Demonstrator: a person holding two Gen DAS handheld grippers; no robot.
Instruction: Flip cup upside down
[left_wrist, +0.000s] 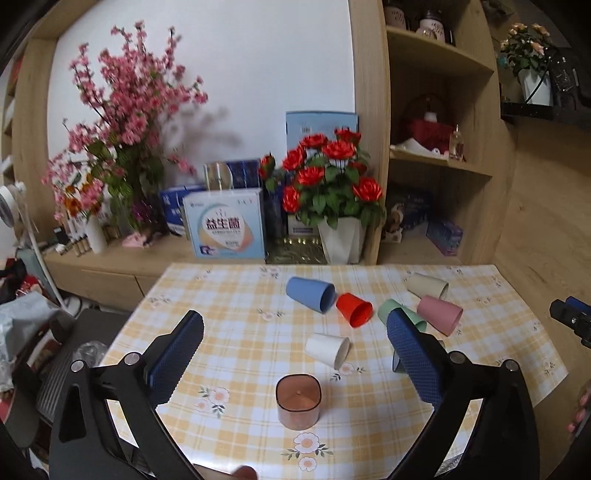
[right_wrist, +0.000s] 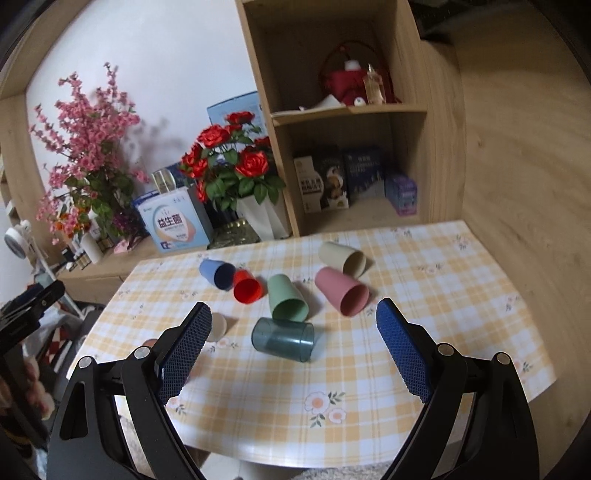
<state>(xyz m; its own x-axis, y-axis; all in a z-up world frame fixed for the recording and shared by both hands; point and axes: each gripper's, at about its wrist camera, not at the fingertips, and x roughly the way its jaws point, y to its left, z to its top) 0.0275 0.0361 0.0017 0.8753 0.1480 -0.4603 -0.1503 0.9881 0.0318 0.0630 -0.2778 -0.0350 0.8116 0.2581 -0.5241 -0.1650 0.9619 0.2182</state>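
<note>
Several cups lie on their sides on the yellow checked table (left_wrist: 240, 350): blue (left_wrist: 310, 298), red (left_wrist: 354, 309), green (right_wrist: 287, 298), pink (right_wrist: 341, 291), beige (right_wrist: 341, 257), white (left_wrist: 327, 349) and a clear grey one (right_wrist: 282, 339). A clear brown cup (left_wrist: 298, 401) stands with its base up near the front edge. My left gripper (left_wrist: 295, 338) is open above the table, with the white and brown cups between its fingers. My right gripper (right_wrist: 293, 321) is open, just behind the grey cup.
A low wooden cabinet behind the table holds a red rose pot (left_wrist: 341, 236), a pink blossom vase (left_wrist: 122, 147) and boxes (left_wrist: 225, 227). Wooden shelves (right_wrist: 351, 110) rise at the back right. A wood wall runs along the table's right side.
</note>
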